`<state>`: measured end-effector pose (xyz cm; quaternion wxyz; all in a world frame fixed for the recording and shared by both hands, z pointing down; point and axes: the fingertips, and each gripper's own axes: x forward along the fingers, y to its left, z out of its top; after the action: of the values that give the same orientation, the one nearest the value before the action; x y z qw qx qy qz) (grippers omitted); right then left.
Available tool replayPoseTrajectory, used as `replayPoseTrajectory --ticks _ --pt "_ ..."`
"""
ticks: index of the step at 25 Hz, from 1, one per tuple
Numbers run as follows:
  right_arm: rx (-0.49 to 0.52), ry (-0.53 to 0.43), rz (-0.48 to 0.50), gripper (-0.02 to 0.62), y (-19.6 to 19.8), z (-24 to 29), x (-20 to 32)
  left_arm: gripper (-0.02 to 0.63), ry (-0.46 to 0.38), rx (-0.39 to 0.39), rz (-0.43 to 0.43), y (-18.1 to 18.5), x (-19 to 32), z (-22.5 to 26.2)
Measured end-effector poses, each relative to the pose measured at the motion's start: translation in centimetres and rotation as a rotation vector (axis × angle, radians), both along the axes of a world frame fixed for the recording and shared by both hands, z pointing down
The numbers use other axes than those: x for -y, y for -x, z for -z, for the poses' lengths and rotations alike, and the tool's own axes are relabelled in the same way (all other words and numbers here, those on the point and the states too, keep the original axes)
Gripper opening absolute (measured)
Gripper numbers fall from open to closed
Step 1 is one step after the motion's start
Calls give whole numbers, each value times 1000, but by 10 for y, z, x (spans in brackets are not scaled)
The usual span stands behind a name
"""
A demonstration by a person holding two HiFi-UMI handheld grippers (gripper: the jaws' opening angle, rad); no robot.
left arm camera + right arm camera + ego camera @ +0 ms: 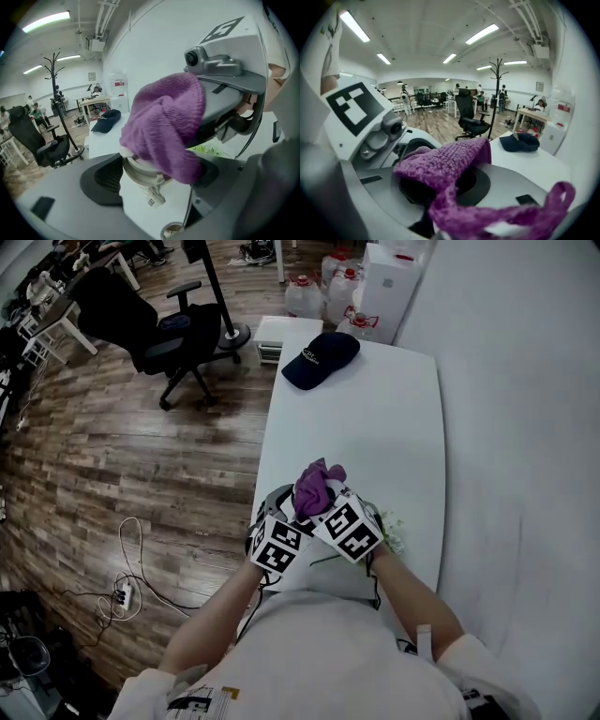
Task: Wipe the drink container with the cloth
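Both grippers meet over the near edge of the white table (pixel 375 427). My left gripper (pixel 279 517) is shut on the drink container (pixel 140 172), whose pale round lid and small tag show between its jaws in the left gripper view. A purple knitted cloth (pixel 317 487) lies bunched on top of that lid (pixel 164 131). My right gripper (pixel 343 506) is shut on the cloth (pixel 445 164), which drapes across its jaws and hides the container in the right gripper view. The container's body is hidden in the head view.
A dark blue cap (pixel 322 358) lies at the table's far end. Something small and green (pixel 390 532) sits on the table by the right gripper. A black office chair (pixel 159 334) and floor cables (pixel 131 589) are to the left. Water jugs (pixel 319 292) stand beyond the table.
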<state>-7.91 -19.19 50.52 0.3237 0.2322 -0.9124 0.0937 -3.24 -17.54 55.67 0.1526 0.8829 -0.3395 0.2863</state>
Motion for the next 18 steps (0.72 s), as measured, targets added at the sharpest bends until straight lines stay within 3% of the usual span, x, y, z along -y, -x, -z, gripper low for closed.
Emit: replayPoseTrajectory --ticks 3,7,18 --pt "39 95 42 57 -9 -7 -21 400 -19 -18 -8 2 2 0" --pt "65 135 30 57 -30 -6 -28 400 -32 -2 -46 -2 0 -2" --pt "61 46 -137 57 -38 -1 12 400 -26 -3 -40 -2 -1 3"
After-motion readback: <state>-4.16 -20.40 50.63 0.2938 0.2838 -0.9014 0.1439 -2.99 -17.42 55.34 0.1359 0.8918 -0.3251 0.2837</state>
